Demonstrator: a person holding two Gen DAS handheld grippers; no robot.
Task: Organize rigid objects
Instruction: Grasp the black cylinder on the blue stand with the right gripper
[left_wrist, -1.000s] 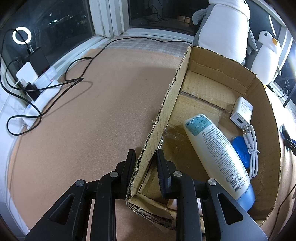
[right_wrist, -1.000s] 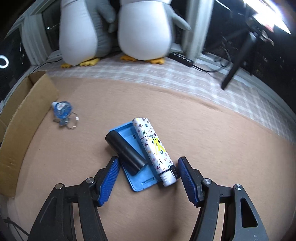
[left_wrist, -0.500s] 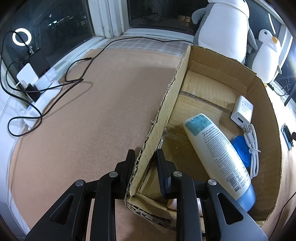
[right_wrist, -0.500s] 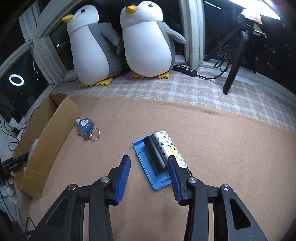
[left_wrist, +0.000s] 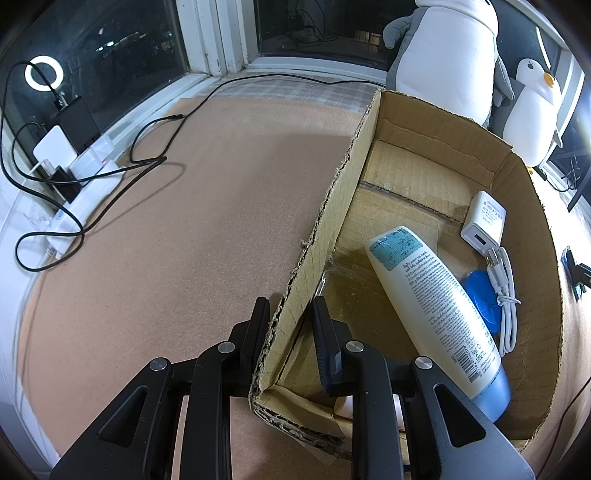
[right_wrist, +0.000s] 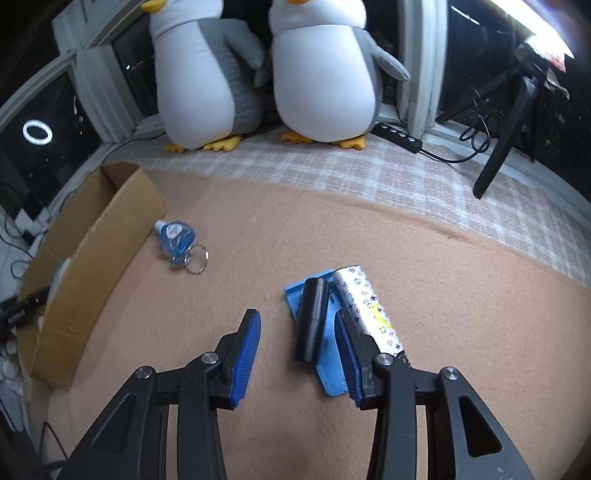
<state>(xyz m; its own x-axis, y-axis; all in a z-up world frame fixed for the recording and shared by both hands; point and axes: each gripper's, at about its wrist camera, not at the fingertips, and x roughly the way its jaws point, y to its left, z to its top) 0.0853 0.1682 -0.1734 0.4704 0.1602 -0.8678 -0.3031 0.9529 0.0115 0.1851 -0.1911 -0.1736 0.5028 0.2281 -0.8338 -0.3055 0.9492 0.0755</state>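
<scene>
Left gripper (left_wrist: 289, 315): black jaws pinched on the near side wall of the cardboard box (left_wrist: 334, 206), one finger outside the wall, one inside.
Cardboard box: open top, running from the gripper toward 1 o'clock in the left wrist view; in the right wrist view it sits at 9 o'clock, well apart from the right gripper.
Box contents: a white lotion bottle (left_wrist: 436, 295) with a blue cap lies slanted at 3 o'clock of the left gripper; a blue disc (left_wrist: 480, 295) is partly under it; a white charger (left_wrist: 484, 221) with its coiled white cable (left_wrist: 504, 295) lies toward 2 o'clock, by the far wall.
Right gripper (right_wrist: 297, 336): blue-padded jaws partly open, holding nothing, above the brown mat (right_wrist: 461, 314).
Black cylinder (right_wrist: 312, 319): lies on a blue flat case (right_wrist: 328, 373), between the pads and nearer the right one; contact cannot be told.
Patterned white tube (right_wrist: 365, 306): beside the cylinder, outside the right finger, at 1 o'clock.
Blue key tag with key ring (right_wrist: 179, 240): on the mat at 11 o'clock, near the box.
Plush penguins (right_wrist: 321, 66): two, at 12 o'clock by the window.
</scene>
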